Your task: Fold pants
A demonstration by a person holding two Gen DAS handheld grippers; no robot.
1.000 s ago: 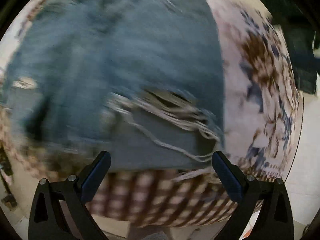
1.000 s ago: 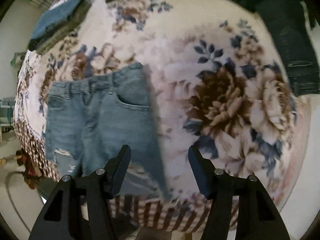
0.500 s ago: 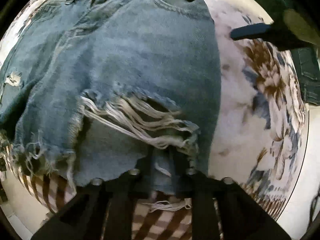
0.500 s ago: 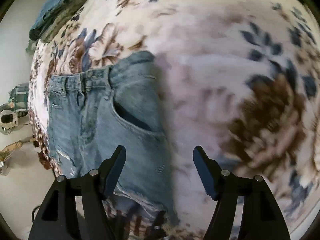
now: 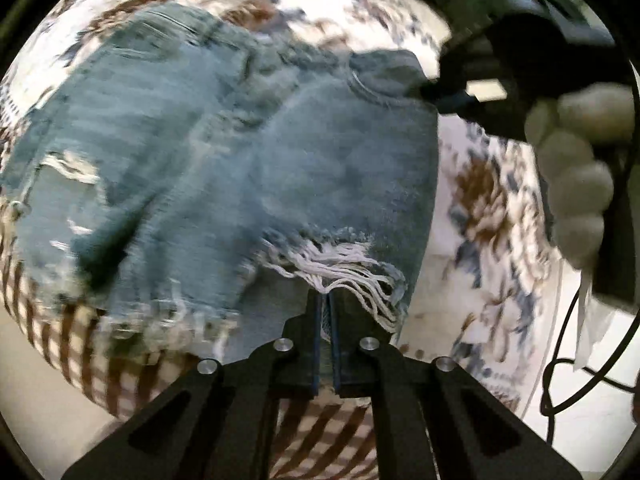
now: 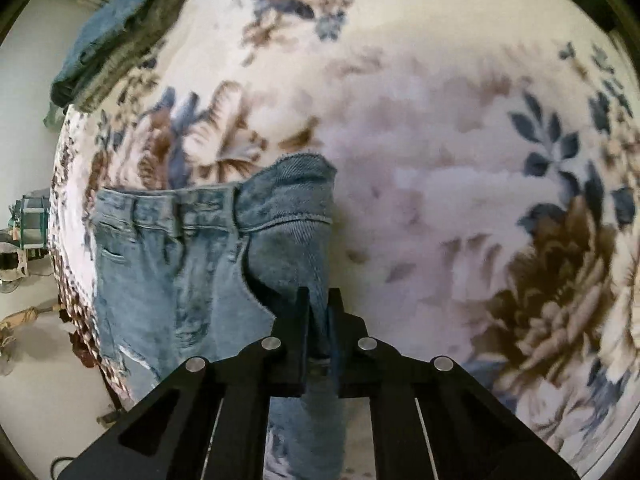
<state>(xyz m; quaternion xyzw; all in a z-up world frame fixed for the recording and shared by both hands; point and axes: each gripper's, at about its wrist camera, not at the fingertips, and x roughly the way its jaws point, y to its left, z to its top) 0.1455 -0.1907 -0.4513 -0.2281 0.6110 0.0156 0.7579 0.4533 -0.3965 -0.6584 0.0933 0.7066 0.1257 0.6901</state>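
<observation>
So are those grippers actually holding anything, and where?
Both hold the denim shorts: left gripper pinches the frayed leg hem, right gripper the side edge near the waistband.

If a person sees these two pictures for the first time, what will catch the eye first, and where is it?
First the ripped denim shorts, spread on the flowered bedspread, with white frayed threads at the hem close to the left wrist camera. Both grippers are shut on them: the left gripper at the frayed hem, the right gripper on the side edge near the waistband, lifting it. In the right wrist view, folded clothes lie at the upper left.
</observation>
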